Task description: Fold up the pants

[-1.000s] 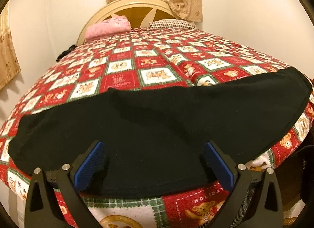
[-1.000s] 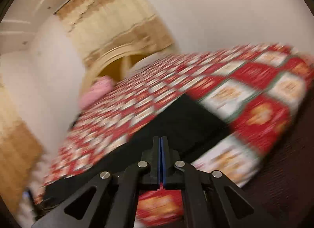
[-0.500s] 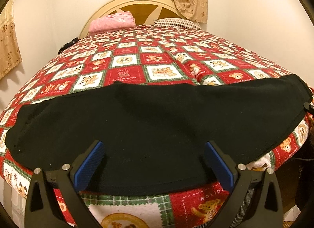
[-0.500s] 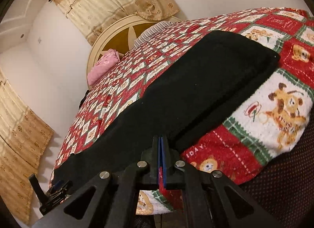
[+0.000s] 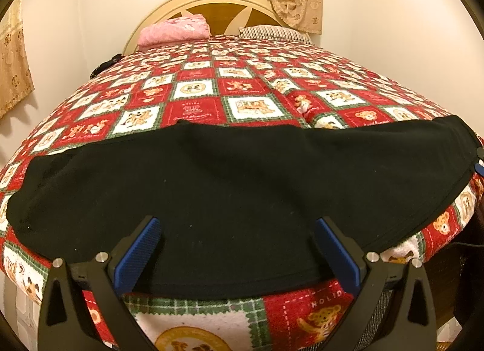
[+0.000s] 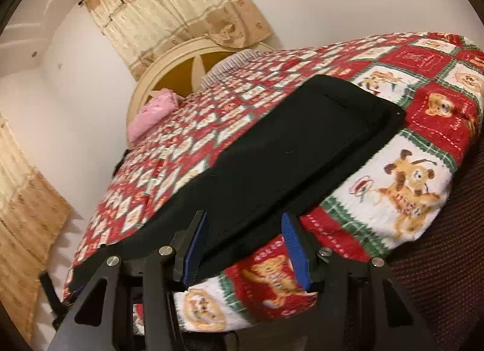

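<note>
Black pants (image 5: pixel 242 187) lie flat across the near edge of the bed, spread left to right; they also show in the right wrist view (image 6: pixel 281 151). My left gripper (image 5: pixel 239 248) is open and empty, its blue pads astride the pants' near edge. My right gripper (image 6: pixel 245 245) is open and empty, hovering at the pants' near edge towards their right end. A small part of the right gripper (image 5: pixel 479 166) shows at the right edge of the left wrist view.
The bed has a red, white and green teddy-bear quilt (image 5: pixel 248 84). A pink folded cloth (image 5: pixel 175 31) and a striped pillow (image 5: pixel 272 33) lie by the headboard (image 5: pixel 224 3). Walls and curtains surround the bed; dark floor (image 6: pixel 438 260) lies to the right.
My right gripper has opened and swung closer to the pants' near edge. My left gripper stayed open and shifted slightly, bringing the pants more centred.
</note>
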### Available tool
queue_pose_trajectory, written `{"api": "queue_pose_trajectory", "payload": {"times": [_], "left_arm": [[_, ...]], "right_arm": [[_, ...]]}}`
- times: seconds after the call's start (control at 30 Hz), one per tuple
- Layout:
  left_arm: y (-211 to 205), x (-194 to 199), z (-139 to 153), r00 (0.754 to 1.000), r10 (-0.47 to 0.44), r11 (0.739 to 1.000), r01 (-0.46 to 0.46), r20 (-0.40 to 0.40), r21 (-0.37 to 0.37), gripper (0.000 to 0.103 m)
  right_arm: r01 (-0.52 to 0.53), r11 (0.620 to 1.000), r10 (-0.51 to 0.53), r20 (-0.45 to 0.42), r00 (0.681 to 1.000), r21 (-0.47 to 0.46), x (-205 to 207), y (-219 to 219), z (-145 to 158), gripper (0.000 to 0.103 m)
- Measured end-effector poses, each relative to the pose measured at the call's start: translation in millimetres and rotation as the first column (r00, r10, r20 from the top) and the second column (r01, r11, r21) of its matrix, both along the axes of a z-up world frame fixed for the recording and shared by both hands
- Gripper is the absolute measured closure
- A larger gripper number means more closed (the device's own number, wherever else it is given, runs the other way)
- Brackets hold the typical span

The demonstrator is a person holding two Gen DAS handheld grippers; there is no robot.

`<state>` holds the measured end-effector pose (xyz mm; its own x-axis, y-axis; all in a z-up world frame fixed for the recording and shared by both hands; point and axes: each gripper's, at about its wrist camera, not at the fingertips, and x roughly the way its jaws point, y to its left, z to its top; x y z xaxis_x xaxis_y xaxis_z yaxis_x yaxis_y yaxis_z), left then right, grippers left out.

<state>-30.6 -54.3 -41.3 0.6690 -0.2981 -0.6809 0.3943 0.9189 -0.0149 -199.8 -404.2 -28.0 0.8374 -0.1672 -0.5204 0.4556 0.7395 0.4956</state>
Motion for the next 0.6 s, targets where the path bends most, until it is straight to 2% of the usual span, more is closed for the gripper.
{"api": "queue_pose_trajectory", "payload": {"times": [0.2, 0.27, 0.33, 0.43, 0.6], "left_arm": [[0.1, 0.7, -0.3, 1.000, 0.003, 1.000, -0.003, -0.006, -0.003, 0.000], [0.2, 0.4, 0.6, 1.000, 0.002, 1.000, -0.002, -0.001, -0.004, 0.000], [0.3, 0.0, 1.1, 1.000, 0.002, 1.000, -0.002, 0.003, -0.002, 0.000], [1.1, 0.5, 0.9, 1.000, 0.002, 1.000, -0.002, 0.001, -0.001, 0.000], [-0.4, 0.2, 1.6, 1.000, -0.002, 1.000, 0.002, 0.005, 0.005, 0.000]], "right_arm": [[-0.003, 1.000, 0.003, 0.003, 1.000, -0.023, 18.4, -5.6, 1.8, 0.051], [-0.010, 1.000, 0.010, 0.008, 1.000, -0.012, 25.1, -7.7, 0.3, 0.057], [0.001, 1.000, -0.001, -0.012, 1.000, 0.001, 30.0, -11.3, -3.6, 0.098], [0.002, 1.000, -0.002, -0.006, 1.000, 0.021, 24.3, -14.3, -8.3, 0.100], [0.002, 0.997, -0.003, -0.011, 1.000, -0.075, 9.3, -1.9, 6.1, 0.100]]}}
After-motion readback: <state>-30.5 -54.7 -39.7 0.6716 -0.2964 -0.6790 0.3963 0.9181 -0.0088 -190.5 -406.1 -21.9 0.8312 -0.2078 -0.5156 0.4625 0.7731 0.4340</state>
